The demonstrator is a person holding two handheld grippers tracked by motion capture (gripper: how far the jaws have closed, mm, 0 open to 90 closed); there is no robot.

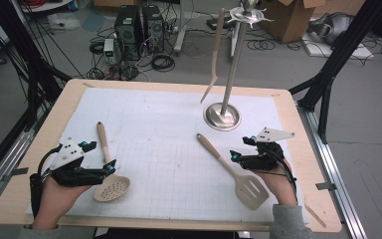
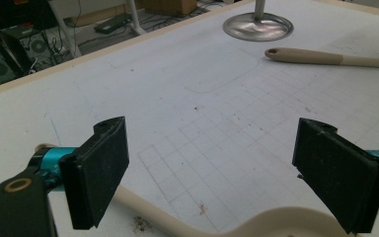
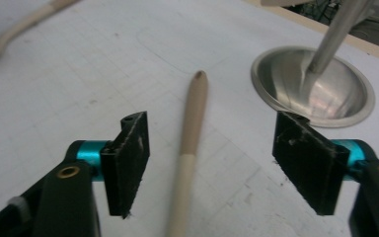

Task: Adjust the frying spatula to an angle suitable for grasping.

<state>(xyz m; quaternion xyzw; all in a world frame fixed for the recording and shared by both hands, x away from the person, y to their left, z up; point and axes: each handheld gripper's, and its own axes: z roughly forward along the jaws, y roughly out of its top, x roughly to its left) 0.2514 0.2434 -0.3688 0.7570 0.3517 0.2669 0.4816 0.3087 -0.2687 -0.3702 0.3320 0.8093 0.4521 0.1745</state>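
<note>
A beige slotted turner (image 1: 235,173) lies on the white mat, handle pointing toward the stand. My right gripper (image 1: 239,149) hovers over that handle (image 3: 192,138) with its jaws wide apart; its pads (image 3: 128,163) touch nothing. A beige skimmer spoon (image 1: 110,186) lies at the left. My left gripper (image 1: 99,157) straddles its handle (image 2: 143,210), open, pads clear of it. A steel utensil stand (image 1: 222,115) rises at the back, and a thin beige spatula (image 1: 215,55) hangs from its top.
The white gridded mat (image 1: 159,129) covers most of the wooden table (image 1: 64,99). Beyond the far edge the floor holds computer towers (image 1: 138,25), cables and a cardboard box (image 1: 293,17). Black frame legs (image 1: 328,79) stand at the right.
</note>
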